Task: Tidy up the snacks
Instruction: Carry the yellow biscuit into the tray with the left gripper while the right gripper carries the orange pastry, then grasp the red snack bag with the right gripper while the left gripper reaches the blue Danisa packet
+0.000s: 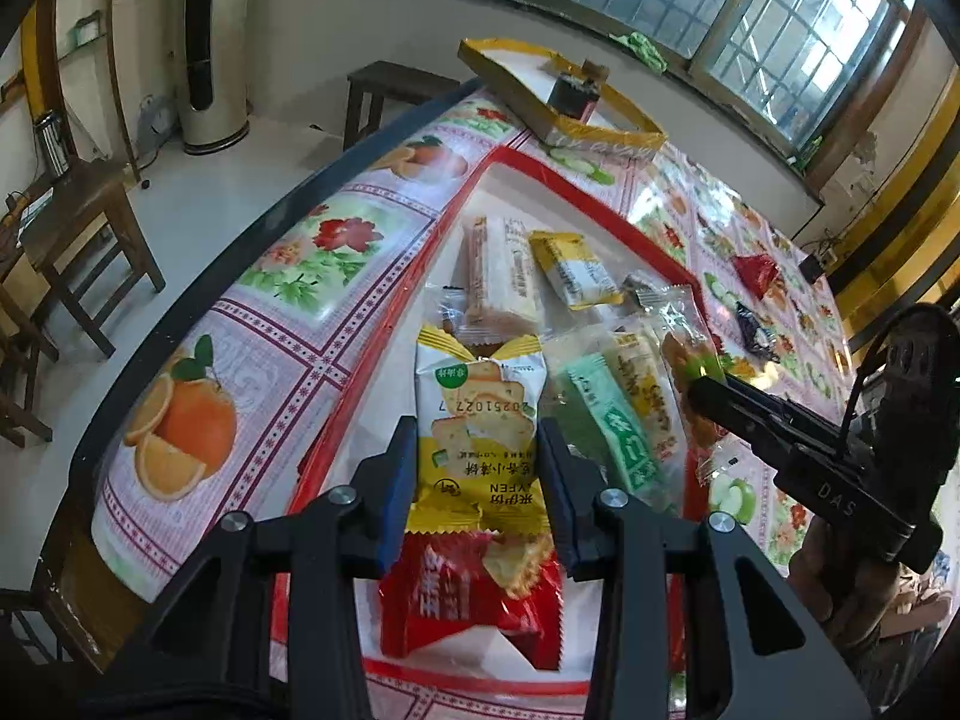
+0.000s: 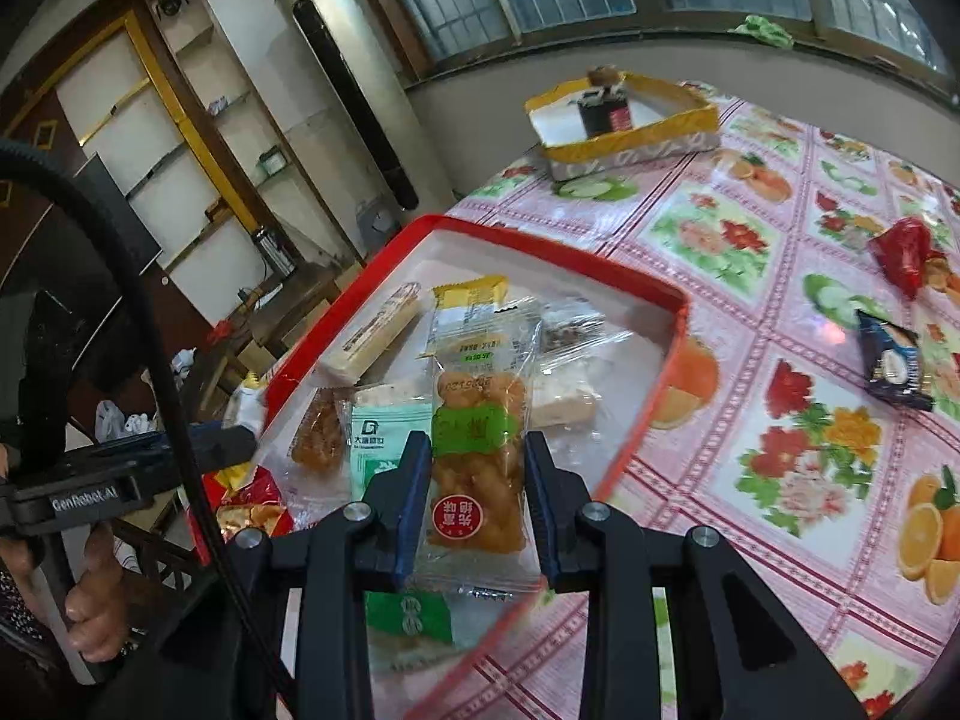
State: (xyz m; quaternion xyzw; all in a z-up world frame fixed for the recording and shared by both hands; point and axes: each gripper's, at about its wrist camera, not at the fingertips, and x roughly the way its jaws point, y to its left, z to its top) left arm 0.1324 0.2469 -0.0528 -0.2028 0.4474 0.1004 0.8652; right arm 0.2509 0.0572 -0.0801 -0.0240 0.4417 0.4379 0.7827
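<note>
Snacks fill your red tray [image 1: 510, 165]. Your left gripper [image 1: 477, 468] squeezes a yellow cracker pack [image 1: 480, 420], and your right gripper [image 2: 478, 483] squeezes a clear pack of fried twists [image 2: 477, 450], both over the tray

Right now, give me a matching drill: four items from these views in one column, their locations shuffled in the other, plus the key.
Items
1. yellow cracker packet
2. clear fried-dough packet
3. dark blue packet
4. dark container

Places
A. inside the yellow-rimmed box
B. gripped in the left claw
C. lying on the tablecloth, outside the red tray
D. gripped in the right claw

Pairs: 1-B, 2-D, 3-C, 4-A
</note>
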